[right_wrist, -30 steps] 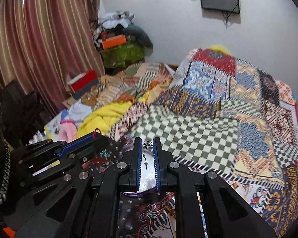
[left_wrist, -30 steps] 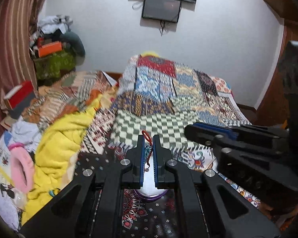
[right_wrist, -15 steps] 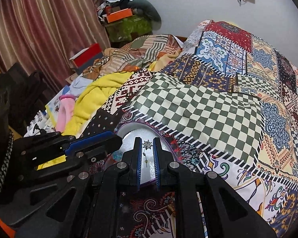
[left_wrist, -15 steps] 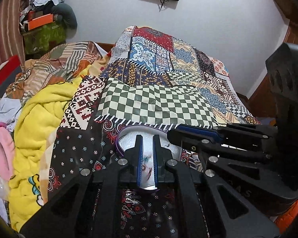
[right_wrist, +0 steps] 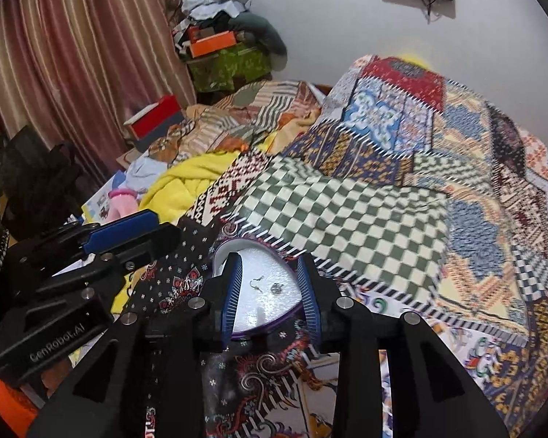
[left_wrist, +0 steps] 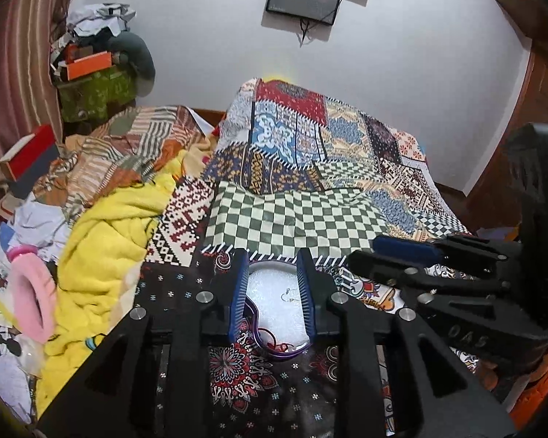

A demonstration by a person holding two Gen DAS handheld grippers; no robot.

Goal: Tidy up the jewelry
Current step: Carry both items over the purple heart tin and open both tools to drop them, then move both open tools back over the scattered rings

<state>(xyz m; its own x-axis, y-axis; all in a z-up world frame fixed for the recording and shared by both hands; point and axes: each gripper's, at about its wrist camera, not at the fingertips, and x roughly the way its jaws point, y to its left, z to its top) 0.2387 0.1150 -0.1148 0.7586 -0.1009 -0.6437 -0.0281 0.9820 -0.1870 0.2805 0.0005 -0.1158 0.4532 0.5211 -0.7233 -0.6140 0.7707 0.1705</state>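
Patchwork bedspread (left_wrist: 310,182) carries a purple-rimmed heart-shaped white tray (right_wrist: 263,303), rim partly hidden by fingers. Left gripper (left_wrist: 272,284) and right gripper (right_wrist: 268,288) both gape, empty. Small silver hook earrings (right_wrist: 256,284) lie inside; red cord (left_wrist: 274,343) shows only in left view.

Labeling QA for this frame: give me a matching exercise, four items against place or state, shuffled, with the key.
Items
1. left gripper
2. earrings
3. heart-shaped tray
4. yellow blanket

Place or state
A. lying on the white inner surface of the tray
B. bunched on the bed, left of the patterned cloth
C. open, nothing between its fingers
D. sitting on the dark floral cloth, purple rim

Pairs: 1-C, 2-A, 3-D, 4-B
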